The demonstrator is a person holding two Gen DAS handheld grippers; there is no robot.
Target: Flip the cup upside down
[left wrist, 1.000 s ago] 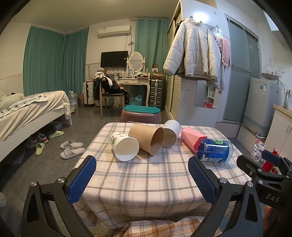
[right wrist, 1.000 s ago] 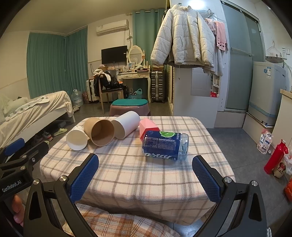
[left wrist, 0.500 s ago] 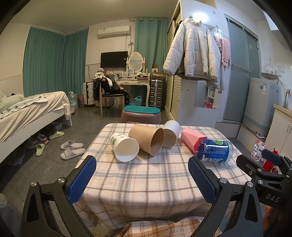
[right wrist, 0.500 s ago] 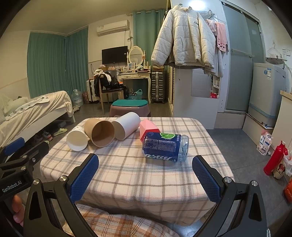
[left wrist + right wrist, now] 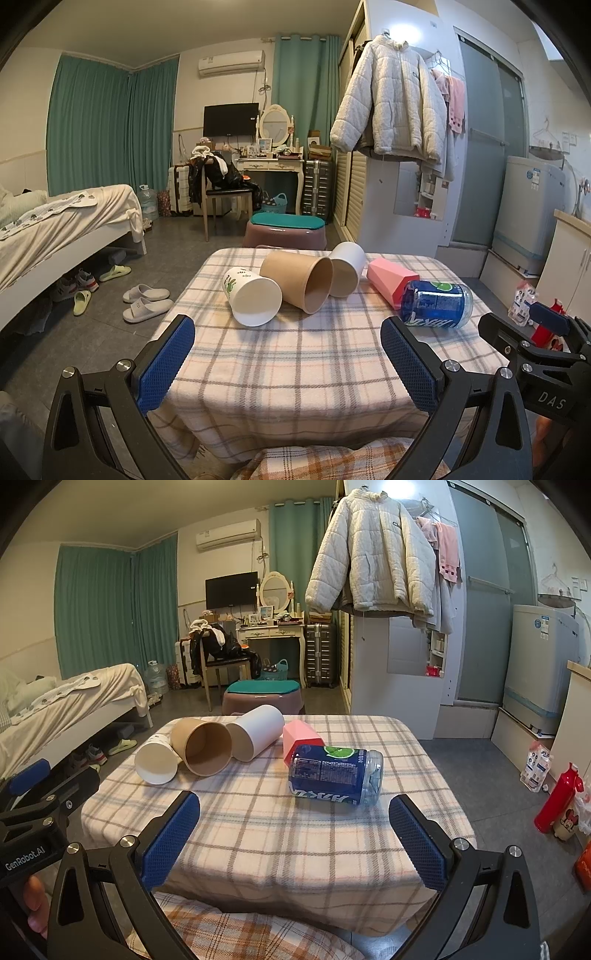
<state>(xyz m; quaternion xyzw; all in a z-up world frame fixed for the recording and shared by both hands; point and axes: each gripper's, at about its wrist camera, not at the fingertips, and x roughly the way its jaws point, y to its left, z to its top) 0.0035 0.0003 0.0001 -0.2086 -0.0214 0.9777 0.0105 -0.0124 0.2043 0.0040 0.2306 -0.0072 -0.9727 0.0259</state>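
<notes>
Several cups lie on their sides on the plaid-covered table (image 5: 295, 354): a white cup with green print (image 5: 251, 297), a brown paper cup (image 5: 299, 280), a plain white cup (image 5: 345, 267), a pink faceted cup (image 5: 391, 282) and a clear cup with a blue label (image 5: 436, 304). In the right wrist view they are the white printed cup (image 5: 157, 762), brown cup (image 5: 203, 744), white cup (image 5: 256, 731), pink cup (image 5: 299, 738) and blue-label cup (image 5: 334, 775). My left gripper (image 5: 288, 363) is open and empty at the table's near edge. My right gripper (image 5: 293, 843) is open and empty too.
A purple stool with a teal cushion (image 5: 286, 229) stands behind the table. A bed (image 5: 55, 229) and slippers (image 5: 146, 301) are at the left. A wardrobe with a hanging jacket (image 5: 391, 99) and a washing machine (image 5: 528, 210) are at the right. A red bottle (image 5: 557, 799) stands on the floor.
</notes>
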